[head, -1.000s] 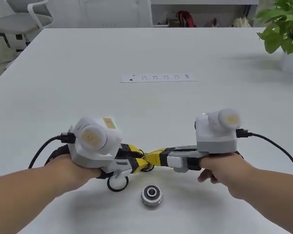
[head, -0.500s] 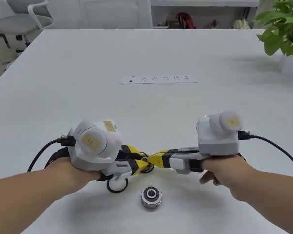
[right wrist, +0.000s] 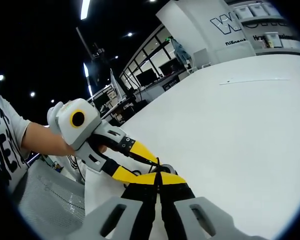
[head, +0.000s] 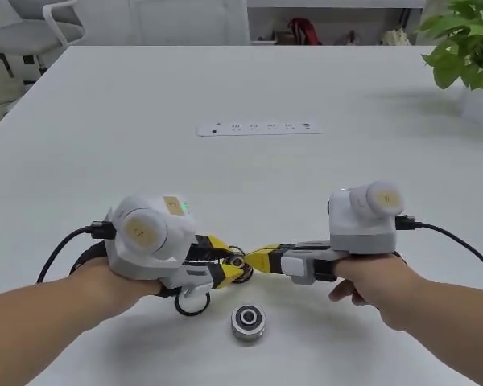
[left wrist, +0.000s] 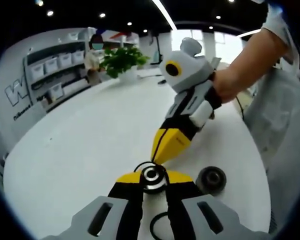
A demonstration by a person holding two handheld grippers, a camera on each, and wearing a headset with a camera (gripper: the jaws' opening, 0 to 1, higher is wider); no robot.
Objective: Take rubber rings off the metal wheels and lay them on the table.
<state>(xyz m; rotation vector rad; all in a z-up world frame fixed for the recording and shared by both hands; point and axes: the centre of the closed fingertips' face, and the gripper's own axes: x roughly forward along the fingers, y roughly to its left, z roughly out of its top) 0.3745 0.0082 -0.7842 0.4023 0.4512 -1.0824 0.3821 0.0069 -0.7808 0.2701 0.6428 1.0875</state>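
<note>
My left gripper [head: 230,265] is shut on a small metal wheel [left wrist: 151,176], held just above the white table [head: 249,185]. My right gripper [head: 249,258] comes in from the right, and its yellow tips are pinched shut on the thin black rubber ring [left wrist: 140,166] at the wheel's rim. In the right gripper view, the closed right gripper [right wrist: 159,176] meets the left gripper [right wrist: 140,159] at the wheel. A loose black rubber ring [head: 191,303] lies on the table below my left gripper. A second wheel [head: 248,319] with its dark ring on lies near the front edge.
A white power strip [head: 258,128] lies flat across the middle of the table. A green potted plant [head: 465,48] stands at the far right corner. An office chair [head: 40,32] is beyond the far left edge. Black cables [head: 459,245] trail from both grippers.
The two hands have drifted slightly apart, left body leftward and right body rightward. The tips still meet at the held wheel. The loose ring and second wheel have not moved.
</note>
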